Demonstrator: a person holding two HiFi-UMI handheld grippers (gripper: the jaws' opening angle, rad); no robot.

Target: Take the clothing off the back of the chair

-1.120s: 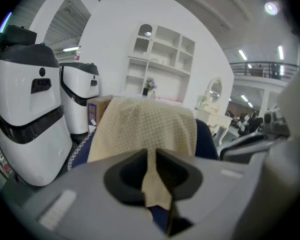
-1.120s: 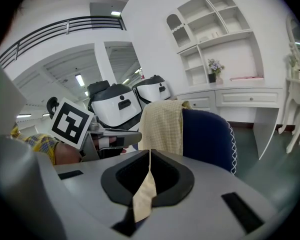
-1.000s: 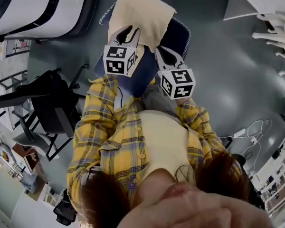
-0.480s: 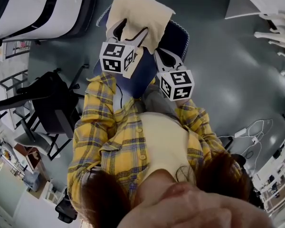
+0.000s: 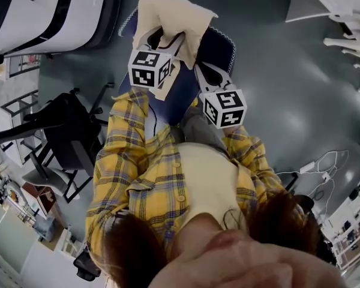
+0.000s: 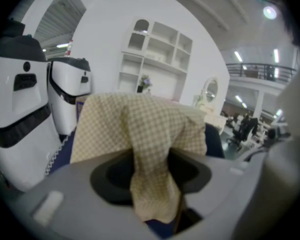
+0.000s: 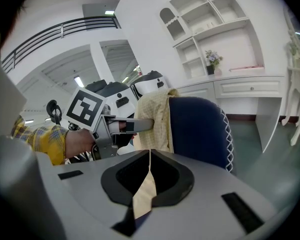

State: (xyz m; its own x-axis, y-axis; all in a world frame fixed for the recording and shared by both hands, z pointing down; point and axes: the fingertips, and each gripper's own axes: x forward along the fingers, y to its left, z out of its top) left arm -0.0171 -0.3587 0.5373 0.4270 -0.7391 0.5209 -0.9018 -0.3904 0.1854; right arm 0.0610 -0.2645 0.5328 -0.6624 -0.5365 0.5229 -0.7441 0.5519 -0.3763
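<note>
A cream checked garment [image 5: 175,9] hangs over the back of a navy chair [image 5: 222,44] with white zigzag stitching on its edge. Big white housings with black bands [image 5: 45,8] stand just left of the chair. A black chair [image 5: 66,134] is near the person's yellow plaid sleeve [image 5: 123,155], and a white shelf unit [image 7: 217,26] lines the far wall. Nothing stands between either tool and the chair.

The left tool [image 6: 151,176] is clamped on a gathered fold of the garment. Its jaws have just been closing, with the cloth filling the gap. The right tool [image 7: 149,153] hangs beside the chair back, apart from the cloth, with its jaws together at the tips.

Since the earlier frame the left tool has pushed further into the garment, which now stands bunched in a ridge instead of lying flat. The right tool has kept its place.
</note>
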